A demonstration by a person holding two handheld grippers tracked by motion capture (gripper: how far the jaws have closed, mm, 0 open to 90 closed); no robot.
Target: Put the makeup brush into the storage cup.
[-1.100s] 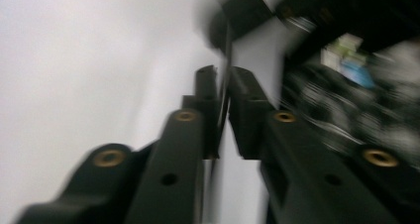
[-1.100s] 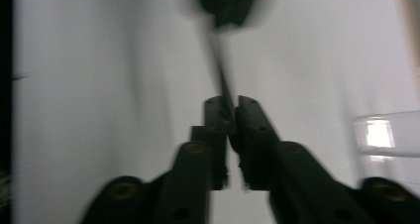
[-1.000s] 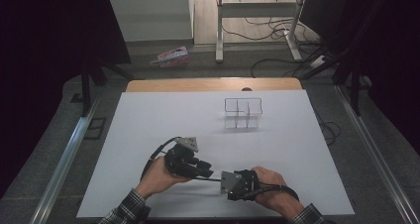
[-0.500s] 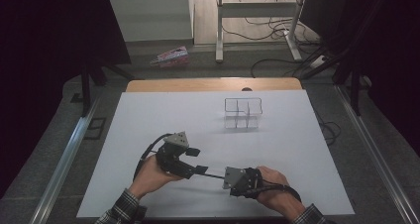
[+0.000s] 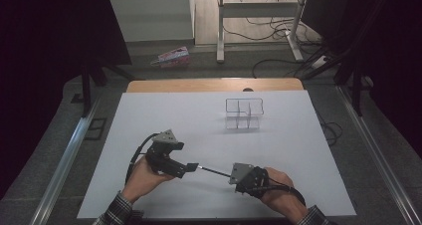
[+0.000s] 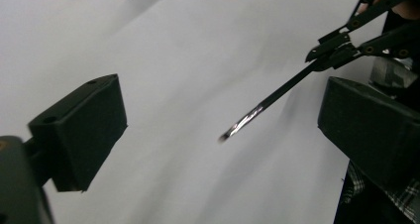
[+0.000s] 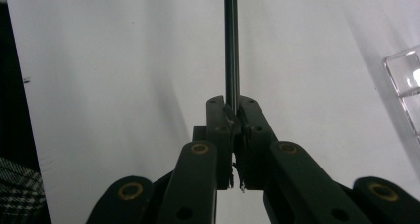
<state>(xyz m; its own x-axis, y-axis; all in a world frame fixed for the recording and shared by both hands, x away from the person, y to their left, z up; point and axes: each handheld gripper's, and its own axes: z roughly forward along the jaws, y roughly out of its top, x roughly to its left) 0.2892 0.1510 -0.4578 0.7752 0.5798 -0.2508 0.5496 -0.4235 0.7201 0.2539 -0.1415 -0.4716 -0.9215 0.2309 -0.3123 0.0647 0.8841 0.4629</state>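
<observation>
The thin black rod (image 5: 215, 171) lay almost level just above the white surface (image 5: 278, 145), its long axis running between the two hands, and its near end was clenched in the right hand-held gripper (image 5: 234, 175), whose jaws were pressed tight on it. In the right gripper view the rod (image 7: 231, 45) ran straight ahead out of the closed jaws, in line with the gripper's own reach. Its free tip pointed at the left hand-held gripper (image 5: 191, 167), whose jaws had just been opening and stood wide, with no pad pressing on anything; in the left gripper view the rod's tip (image 6: 237, 127) hung in the gap between the two black pads (image 6: 81, 130), entering from the side of the right hand-held gripper (image 6: 341, 50), apart from both pads. So the rod lay directly forward of the right gripper and crosswise in front of the left one, and the right hand (image 5: 281, 185) alone carried it. Beyond both grippers, well apart toward the far side of the surface, stood a clear compartmented holder (image 5: 244, 114). By my judgement the coming move depended on that holder lying ahead and away from the rod's gripped end, with the right hand the nearer one to it.
</observation>
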